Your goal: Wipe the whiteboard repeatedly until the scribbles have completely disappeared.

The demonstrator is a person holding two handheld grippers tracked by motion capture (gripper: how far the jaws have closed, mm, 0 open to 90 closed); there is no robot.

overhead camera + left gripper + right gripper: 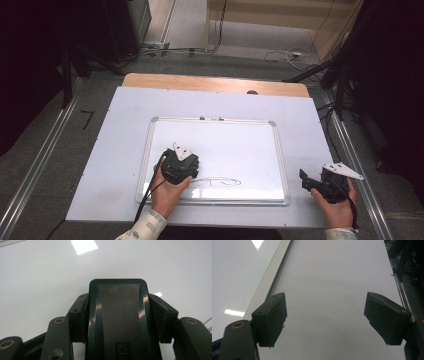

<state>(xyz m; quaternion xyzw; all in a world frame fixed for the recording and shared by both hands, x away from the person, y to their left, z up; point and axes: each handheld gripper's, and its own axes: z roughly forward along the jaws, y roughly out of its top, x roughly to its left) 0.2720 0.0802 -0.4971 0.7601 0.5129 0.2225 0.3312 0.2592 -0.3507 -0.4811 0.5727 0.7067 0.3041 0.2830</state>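
The left gripper (181, 167) has its fingers (79, 315) clamped, while the right gripper (325, 317) rests with fingers (270, 317) spread apart.

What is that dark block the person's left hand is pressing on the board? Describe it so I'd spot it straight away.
Find the silver-framed whiteboard lying flat on the white table. Near its lower left, the left tool is shut on a black eraser, a rounded oblong block with a dull felt-like face. It sits just left of the only scribbled black line on the board.
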